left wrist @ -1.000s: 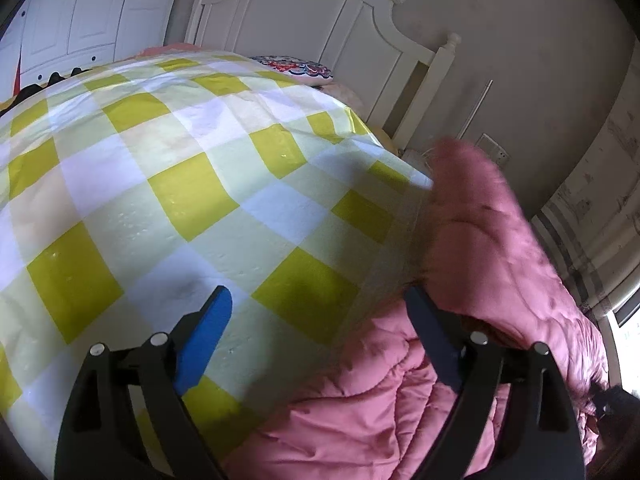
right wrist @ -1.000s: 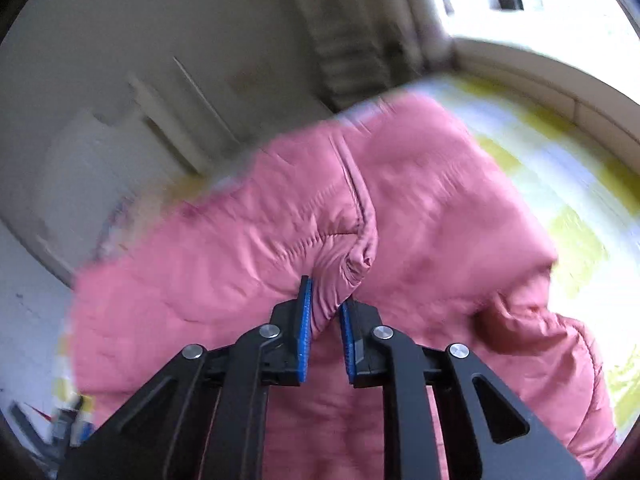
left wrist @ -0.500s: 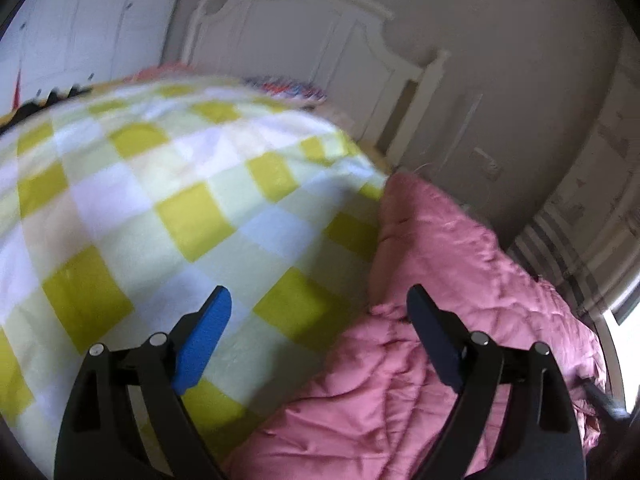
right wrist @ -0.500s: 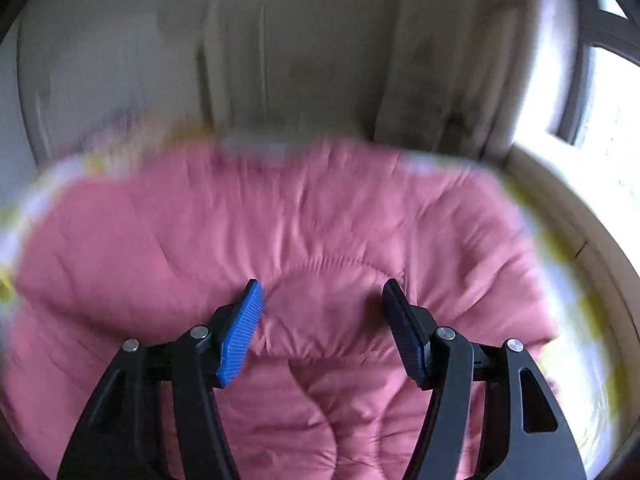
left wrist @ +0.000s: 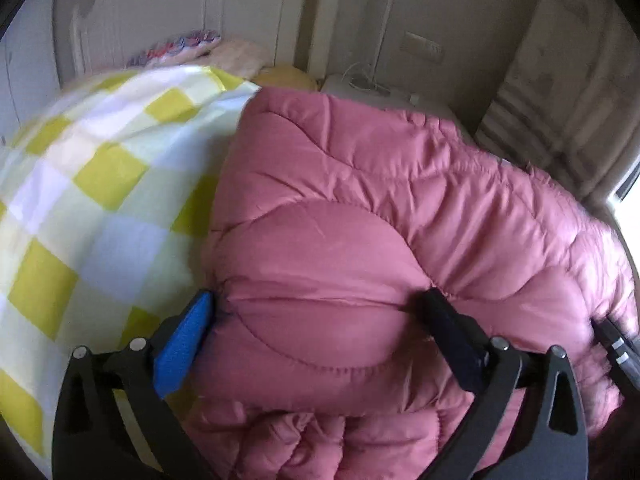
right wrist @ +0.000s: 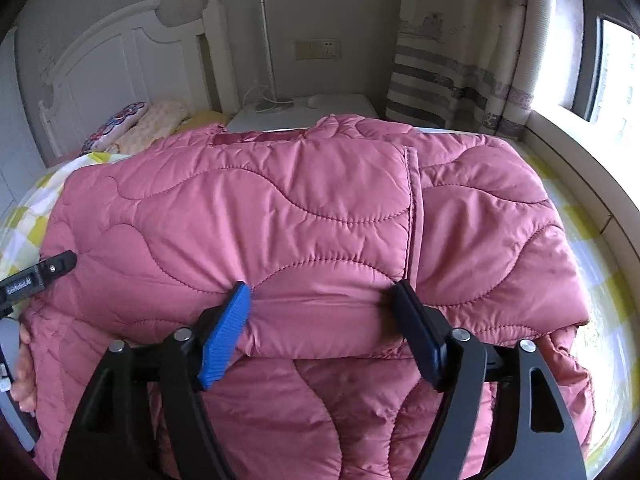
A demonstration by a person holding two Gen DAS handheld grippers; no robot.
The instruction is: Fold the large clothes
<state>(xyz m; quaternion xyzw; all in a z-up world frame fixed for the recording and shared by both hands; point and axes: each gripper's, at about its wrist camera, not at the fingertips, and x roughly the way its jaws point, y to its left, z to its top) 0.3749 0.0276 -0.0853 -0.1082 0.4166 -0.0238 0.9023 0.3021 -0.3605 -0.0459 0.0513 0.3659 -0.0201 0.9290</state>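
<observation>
A pink quilted jacket (right wrist: pixel 280 208) lies folded on the yellow-and-white checked bed sheet (left wrist: pixel 92 184), one panel doubled over the rest. My right gripper (right wrist: pixel 320 314) hangs over the near folded edge with its jaws opening; the puffy fold sits between the pads, loose. My left gripper (left wrist: pixel 320 320) is at the jacket's (left wrist: pixel 360 240) left edge, jaws opening wide around a padded bulge without squeezing it. One finger of the left gripper (right wrist: pixel 54 266) shows at the left of the right wrist view, a hand (right wrist: pixel 24 364) below it.
A white headboard (right wrist: pixel 120 48) and patterned pillows (right wrist: pixel 132 124) are at the bed's far end. A white nightstand (right wrist: pixel 304 114) with a lamp stands behind the jacket. A striped curtain (right wrist: pixel 452 60) and a bright window sill (right wrist: pixel 580 160) run along the right.
The right gripper has let go of the pinched jacket fold and opened; the panel now lies flat over the jacket. The left gripper has swung right, from the sheet to the jacket.
</observation>
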